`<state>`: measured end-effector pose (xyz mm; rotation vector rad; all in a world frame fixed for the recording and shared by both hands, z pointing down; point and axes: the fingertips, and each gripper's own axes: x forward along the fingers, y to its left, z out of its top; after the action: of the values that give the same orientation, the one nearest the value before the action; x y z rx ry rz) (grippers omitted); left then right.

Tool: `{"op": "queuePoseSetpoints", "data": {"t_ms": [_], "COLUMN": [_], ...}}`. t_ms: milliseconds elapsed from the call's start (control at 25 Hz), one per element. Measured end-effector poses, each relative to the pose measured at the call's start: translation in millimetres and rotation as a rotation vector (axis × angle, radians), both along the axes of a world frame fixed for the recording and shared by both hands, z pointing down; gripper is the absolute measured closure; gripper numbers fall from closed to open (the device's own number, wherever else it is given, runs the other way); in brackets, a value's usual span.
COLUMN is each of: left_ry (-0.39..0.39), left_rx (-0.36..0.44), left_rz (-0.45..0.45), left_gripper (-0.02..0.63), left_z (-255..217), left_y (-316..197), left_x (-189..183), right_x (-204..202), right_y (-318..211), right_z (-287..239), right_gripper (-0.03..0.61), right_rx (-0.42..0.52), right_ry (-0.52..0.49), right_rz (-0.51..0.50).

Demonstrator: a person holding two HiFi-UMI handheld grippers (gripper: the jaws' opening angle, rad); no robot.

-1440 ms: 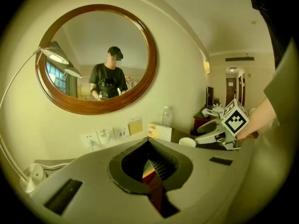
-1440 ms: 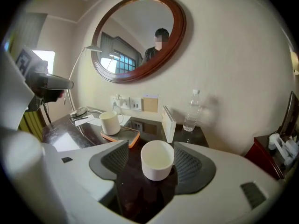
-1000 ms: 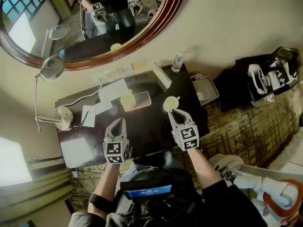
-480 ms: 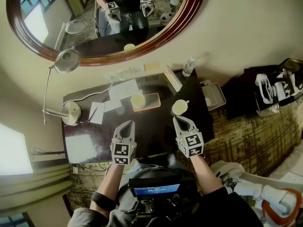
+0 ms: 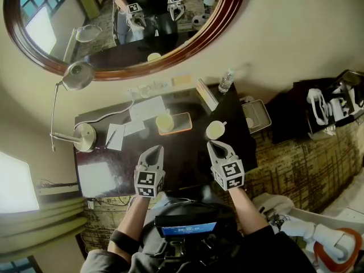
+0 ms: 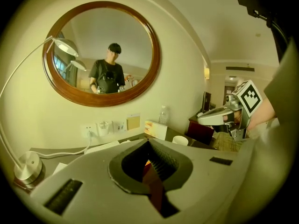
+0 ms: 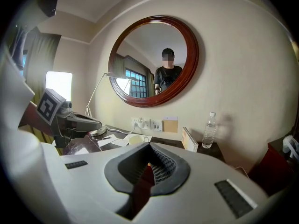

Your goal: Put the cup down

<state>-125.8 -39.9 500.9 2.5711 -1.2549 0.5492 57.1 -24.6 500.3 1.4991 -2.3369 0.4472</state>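
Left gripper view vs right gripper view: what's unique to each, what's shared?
Only the left gripper view: the shut right claw with its marker cube, and the small white cup standing free near it. Only the right gripper view: the shut left claw and the bright window behind it. Both: the round wooden-framed mirror, the clear plastic water bottle and the white wall sockets.

Oval wood-framed mirror (image 5: 122,24) on cream wall (image 5: 284,33), dark desk (image 5: 183,147), silver lamp (image 5: 84,135), patterned carpet (image 5: 296,152)
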Motion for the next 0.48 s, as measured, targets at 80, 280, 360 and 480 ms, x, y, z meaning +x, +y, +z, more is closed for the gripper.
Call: {"op": "queuePoseSetpoints", "data": {"t_ms": [80,280,360,480], "left_ry": [-0.013,-0.069,-0.109,-0.165], "left_rx": [-0.022,-0.098,-0.128,-0.172], "left_rz": [0.002,0.042,0.074,0.121], "left_gripper": [0.612,0.494,0.441,0.363], "left_z": [5.4,24.7,34.3,48.2], "left_y": [-4.3,-21.1,-31.3,-51.3], "left_x": [1.1,7.3,10.6,18.4], "right_x": [-2.1,-8.1,-11.3,-14.8], "right_y": [-0.4,0.8,1.5,4.6], "right_z": [0.2,3.1,6.6,18.4], "right_gripper": [0.561,0.561,0.561,0.561], "right_rx": [-0.006,-0.023,-0.033,-0.065], "right_ry": [0.005,0.023,0.039,0.051], "right_rz": [-0.014,-0.047,-0.061,-0.085]}}
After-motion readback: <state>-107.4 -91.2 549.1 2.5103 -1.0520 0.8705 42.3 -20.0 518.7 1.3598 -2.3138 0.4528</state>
